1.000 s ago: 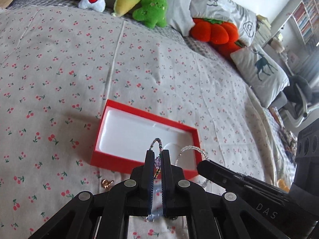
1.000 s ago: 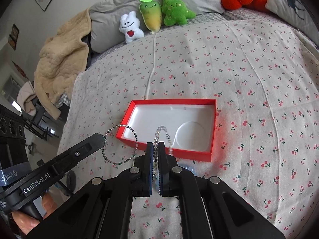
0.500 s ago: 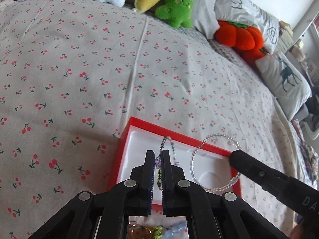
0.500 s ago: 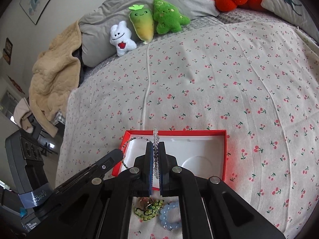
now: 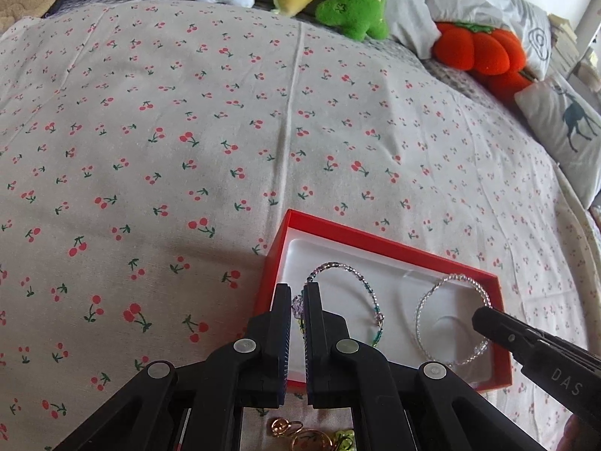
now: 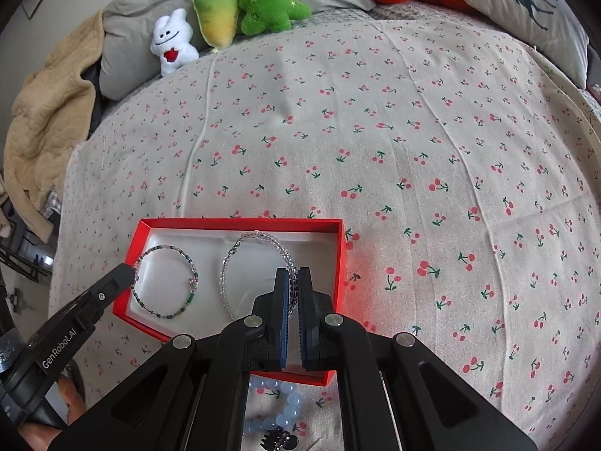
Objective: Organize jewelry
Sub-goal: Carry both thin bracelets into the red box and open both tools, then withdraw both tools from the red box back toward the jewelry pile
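Your left gripper [image 5: 297, 302] clenches multicolour bracelet [image 5: 360, 289], your right gripper [image 6: 293, 287] clear bracelet [image 6: 259, 238]; both inside red box [image 6: 240, 222]. Bedspread [image 6: 413, 150] beyond bare.

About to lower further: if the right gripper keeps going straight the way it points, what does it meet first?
Probably the white moulded liner of the red cardboard box: the right gripper, shut on the clear beaded bracelet, points down into it. Depth is unclear.

Two bracelets [image 6: 165, 282] side by side in box [image 6: 240, 223] (more jewelry before it).
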